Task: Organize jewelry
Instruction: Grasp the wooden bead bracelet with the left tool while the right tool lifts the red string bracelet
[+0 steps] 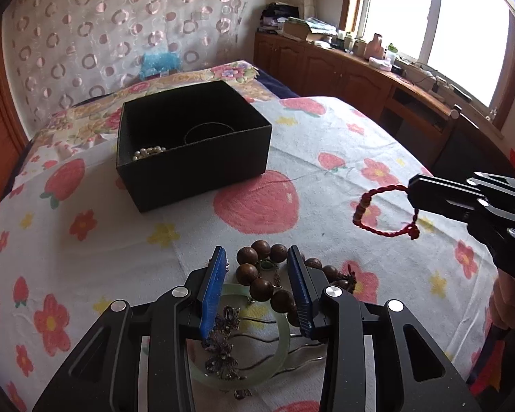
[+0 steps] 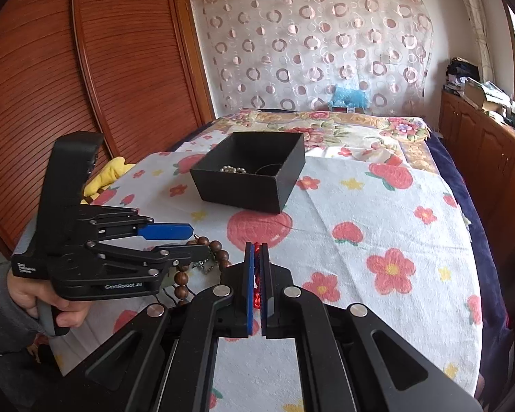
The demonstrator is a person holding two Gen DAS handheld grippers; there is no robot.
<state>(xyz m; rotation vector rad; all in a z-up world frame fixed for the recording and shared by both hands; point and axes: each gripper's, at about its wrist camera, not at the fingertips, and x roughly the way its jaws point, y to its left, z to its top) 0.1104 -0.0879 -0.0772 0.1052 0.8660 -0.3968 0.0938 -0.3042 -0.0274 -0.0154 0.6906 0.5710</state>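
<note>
On the strawberry-print bedspread (image 1: 326,137), the open black box (image 1: 192,144) is the landmark, holding a pearl strand (image 1: 147,152) and a thin dark bangle (image 1: 207,132). Well in front of it lies the heap: jade bangle (image 1: 281,340), wooden bead bracelet (image 1: 267,274), metal chain (image 1: 223,343). The left tool (image 1: 255,257) hovers just above the beads, jaws partway apart and empty. To the heap's right, the right tool (image 2: 256,250) is clamped on a red cord bracelet (image 1: 384,211), dangling clear above bare cloth; its path toward the box looks unobstructed.
</note>
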